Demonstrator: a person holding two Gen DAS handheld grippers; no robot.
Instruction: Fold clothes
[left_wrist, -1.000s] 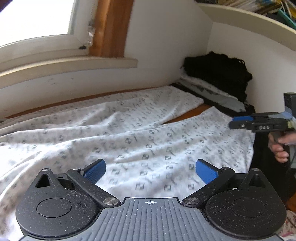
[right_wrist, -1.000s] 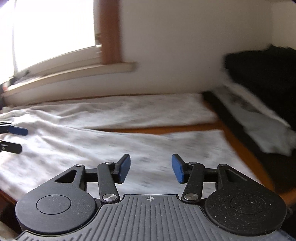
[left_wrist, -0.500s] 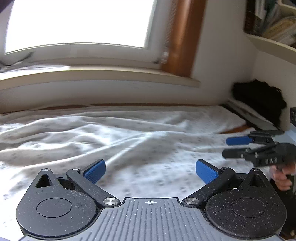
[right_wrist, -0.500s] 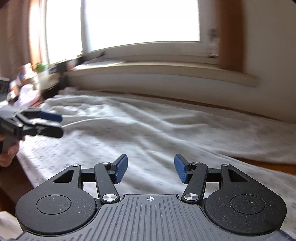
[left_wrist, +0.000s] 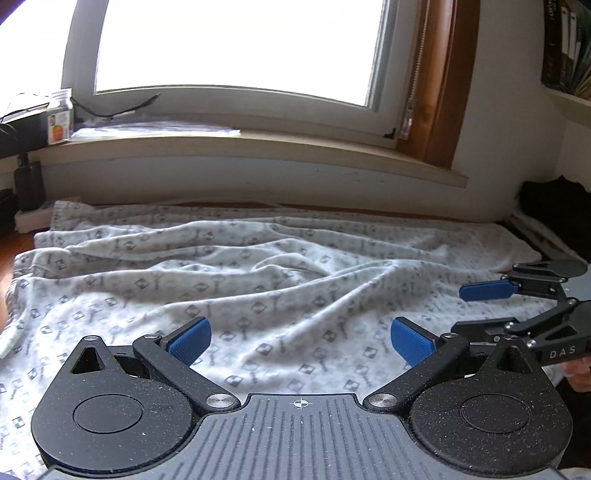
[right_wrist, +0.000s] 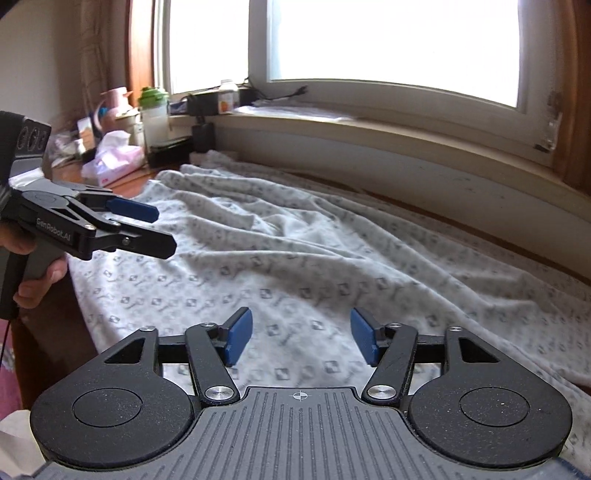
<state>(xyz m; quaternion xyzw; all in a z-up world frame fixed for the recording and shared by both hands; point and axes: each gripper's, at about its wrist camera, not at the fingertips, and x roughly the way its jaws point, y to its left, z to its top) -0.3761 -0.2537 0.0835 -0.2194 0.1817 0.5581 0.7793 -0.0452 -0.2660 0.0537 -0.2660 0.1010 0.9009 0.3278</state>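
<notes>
Window (left_wrist: 236, 48) blazing white (glass fully blown out) | pale sill (left_wrist: 258, 147) running beneath | brown curtain (left_wrist: 439, 81) hanging right | white wall (left_wrist: 509, 110) | bookshelf (left_wrist: 569, 44) tucked top right

Bright window (left_wrist: 236, 48) above a pale sill (left_wrist: 258, 147); brown wooden frame strip (left_wrist: 439, 81) at its right. On the sill's left end, a glass jar (left_wrist: 60, 117) with an orange label, beside a black cable (left_wrist: 110, 109). Books on a shelf (left_wrist: 565, 48) at upper right. Dark heap of fabric (left_wrist: 554, 214) in the right corner. Green-lidded container (right_wrist: 153, 110), pink jug (right_wrist: 112, 101) and tissue pack (right_wrist: 114, 158) on a cluttered surface at left.
</notes>
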